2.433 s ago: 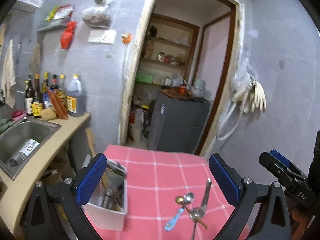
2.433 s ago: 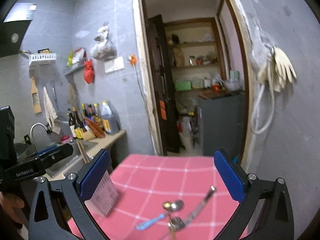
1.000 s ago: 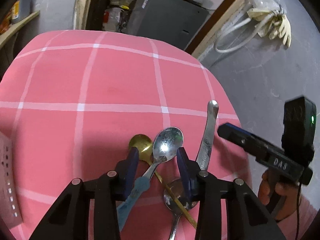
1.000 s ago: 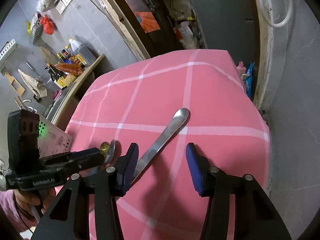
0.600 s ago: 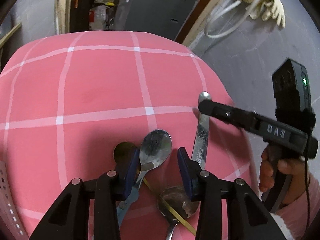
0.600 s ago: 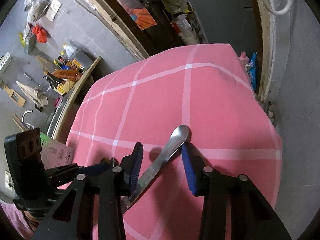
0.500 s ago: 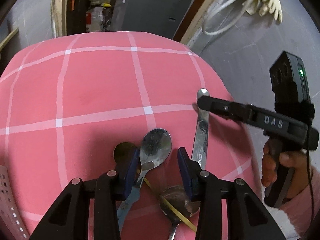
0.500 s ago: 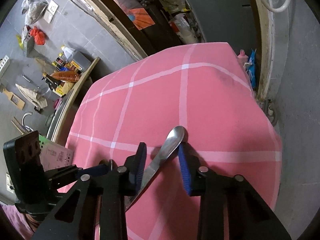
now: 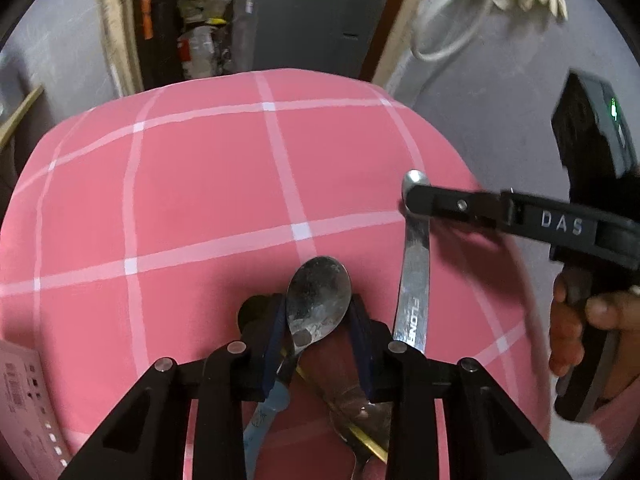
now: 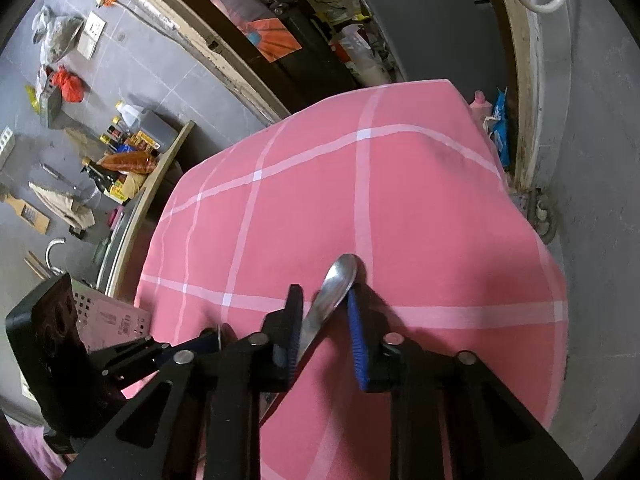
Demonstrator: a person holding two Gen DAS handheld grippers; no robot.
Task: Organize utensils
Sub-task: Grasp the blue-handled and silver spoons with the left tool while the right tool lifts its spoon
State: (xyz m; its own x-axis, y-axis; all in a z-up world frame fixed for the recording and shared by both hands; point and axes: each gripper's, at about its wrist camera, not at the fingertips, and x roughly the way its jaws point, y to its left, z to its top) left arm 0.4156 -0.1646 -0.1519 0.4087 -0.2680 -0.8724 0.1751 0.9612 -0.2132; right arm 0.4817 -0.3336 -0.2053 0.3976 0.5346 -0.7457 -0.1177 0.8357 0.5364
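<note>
Two hand-held grippers work over a table covered with a pink checked tablecloth (image 9: 208, 184), where a small heap of cutlery lies near the front edge. The left gripper (image 9: 318, 320) has just been closing its jaws around the bowl of a steel spoon with a blue handle (image 9: 318, 300); the blue pads sit against both sides of the bowl, and the spoon's handle runs back beneath the gripper. Under it lie a brass-coloured spoon (image 9: 362, 438) and a second steel spoon (image 9: 360, 412), crossed and touching one another.

Just to the right, a long flat steel handle (image 9: 414, 264) lies on the cloth with its rounded end pointing away. The right gripper (image 10: 322, 308), held in a person's hand (image 9: 576, 332), has also just been narrowing its jaws, and in its own view that rounded end (image 10: 340, 280) stands between the pads, the right pad touching it and the left pad close beside it; a full pinch cannot be confirmed.

A white perforated utensil holder (image 10: 108, 314) stands at the table's left edge, well apart from the cutlery. Behind the table, a doorway opens onto a cluttered storeroom.
</note>
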